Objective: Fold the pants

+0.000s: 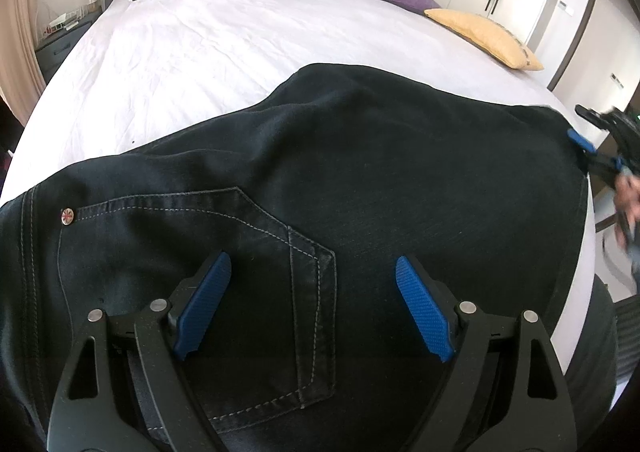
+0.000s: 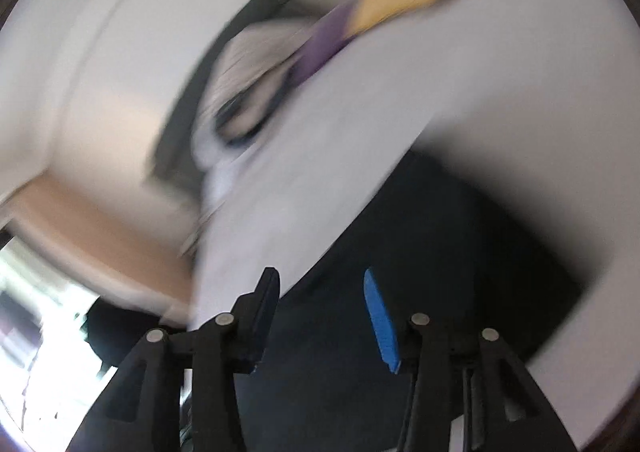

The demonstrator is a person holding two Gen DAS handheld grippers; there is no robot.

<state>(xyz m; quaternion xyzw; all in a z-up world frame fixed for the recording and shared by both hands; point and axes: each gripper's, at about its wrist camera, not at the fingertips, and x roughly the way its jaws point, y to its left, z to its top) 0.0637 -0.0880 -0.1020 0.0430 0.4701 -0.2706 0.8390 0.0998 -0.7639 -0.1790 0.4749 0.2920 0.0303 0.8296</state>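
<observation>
Left tool (image 1: 313, 272) hovering spread wide over dark denim pants (image 1: 360, 156) lying on white-sheeted bed (image 1: 180, 52); right tool (image 2: 320, 284) parted, gripping nothing.

Matt dark denim pants (image 1: 360, 172) with pale stitching lie on a wrinkled white cotton sheet (image 1: 180, 52).

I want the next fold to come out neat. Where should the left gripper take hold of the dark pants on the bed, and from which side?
Probably the waistband edge of the pants, near the rivet. There the stitched seam gives a firm, thick rim. Come in from the near edge of the bed, low and flat, so one finger slips under. The left gripper hangs open above the back pocket, where the cloth lies flat and offers no edge.
</observation>
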